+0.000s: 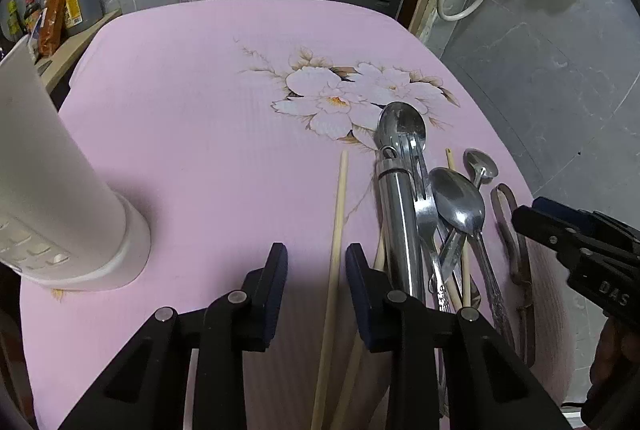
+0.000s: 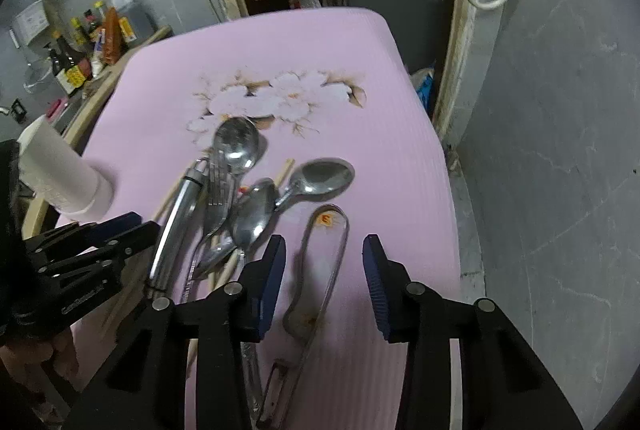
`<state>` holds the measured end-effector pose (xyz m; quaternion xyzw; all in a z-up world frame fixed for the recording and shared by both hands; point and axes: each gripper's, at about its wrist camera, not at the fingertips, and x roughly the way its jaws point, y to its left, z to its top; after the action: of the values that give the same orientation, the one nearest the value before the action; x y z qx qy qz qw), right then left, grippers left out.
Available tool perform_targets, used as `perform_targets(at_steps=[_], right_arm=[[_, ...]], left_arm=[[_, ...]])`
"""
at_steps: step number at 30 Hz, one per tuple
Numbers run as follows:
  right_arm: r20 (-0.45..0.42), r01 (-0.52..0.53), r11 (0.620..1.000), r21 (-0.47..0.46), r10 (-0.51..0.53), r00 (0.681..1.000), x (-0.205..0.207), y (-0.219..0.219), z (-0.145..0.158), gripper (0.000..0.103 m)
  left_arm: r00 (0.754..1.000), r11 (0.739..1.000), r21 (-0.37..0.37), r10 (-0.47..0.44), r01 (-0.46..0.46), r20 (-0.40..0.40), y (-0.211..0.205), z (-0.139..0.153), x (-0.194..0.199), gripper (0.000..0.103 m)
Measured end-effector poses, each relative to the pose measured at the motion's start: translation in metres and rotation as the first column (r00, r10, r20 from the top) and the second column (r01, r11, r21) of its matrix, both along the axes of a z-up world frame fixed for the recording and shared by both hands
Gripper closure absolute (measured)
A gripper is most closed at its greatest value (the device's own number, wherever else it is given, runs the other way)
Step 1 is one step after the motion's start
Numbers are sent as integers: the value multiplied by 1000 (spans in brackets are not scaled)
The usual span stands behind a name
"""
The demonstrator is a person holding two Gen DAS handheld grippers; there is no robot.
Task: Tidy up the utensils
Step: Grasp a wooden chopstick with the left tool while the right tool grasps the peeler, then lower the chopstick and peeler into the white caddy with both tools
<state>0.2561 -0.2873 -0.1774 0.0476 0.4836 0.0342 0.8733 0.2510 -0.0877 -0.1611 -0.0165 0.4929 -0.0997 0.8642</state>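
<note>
Utensils (image 1: 424,214) lie heaped on the pink counter (image 1: 200,130) — handles toward the cameras, bowls pointing away. Left tongs (image 1: 316,266) straddle a chopstick (image 1: 338,214), right tongs (image 2: 324,262) a clear spoon (image 2: 320,270) — both part open, gripping nothing.

A: The spoons (image 1: 460,202) are shiny metal. The chopstick (image 1: 334,258) is pale wood.
B: The pink cloth (image 1: 200,134) looks ribbed and matt. The white holder (image 1: 52,198) is smooth plastic.

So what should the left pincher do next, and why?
Probably ease the left gripper down and shut it on the lone chopstick. Its jaws are open, the stick lies right between them, apart from the spoon pile, and the white holder stands close by.
</note>
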Motion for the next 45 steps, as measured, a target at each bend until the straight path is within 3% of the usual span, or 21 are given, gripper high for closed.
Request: perform_targets(at_steps=[7, 16, 21, 22, 27, 33, 40, 45], right_arm=[[-42, 13, 1000, -8, -13, 999, 8, 3, -14, 71], [-67, 4, 999, -37, -6, 998, 14, 9, -18, 71], [-88, 26, 999, -27, -28, 996, 19, 10, -18, 76], [-96, 34, 999, -16, -35, 995, 20, 9, -18, 80], [-126, 67, 996, 53, -60, 990, 23, 1, -15, 81], [-85, 68, 989, 134, -57, 995, 10, -6, 0, 81], [66, 38, 987, 157, -49, 997, -15, -7, 44, 82], [217, -32, 986, 164, -4, 976, -33, 3, 92, 82]], left_arm=[[1000, 1000, 16, -15, 15, -23, -4, -3, 12, 74], [991, 990, 91, -101, 109, -84, -13, 0, 25, 74], [977, 978, 113, -159, 176, -142, -23, 0, 32, 95], [974, 978, 109, -162, 180, -156, -22, 1, 34, 96], [971, 989, 0, -145, 148, -190, -6, 6, 39, 98], [981, 982, -115, -163, 151, -105, 8, 34, 18, 98], [992, 970, -209, -120, 125, 39, 31, 81, -15, 98], [987, 958, -272, -46, 87, 154, 54, 116, -26, 98]])
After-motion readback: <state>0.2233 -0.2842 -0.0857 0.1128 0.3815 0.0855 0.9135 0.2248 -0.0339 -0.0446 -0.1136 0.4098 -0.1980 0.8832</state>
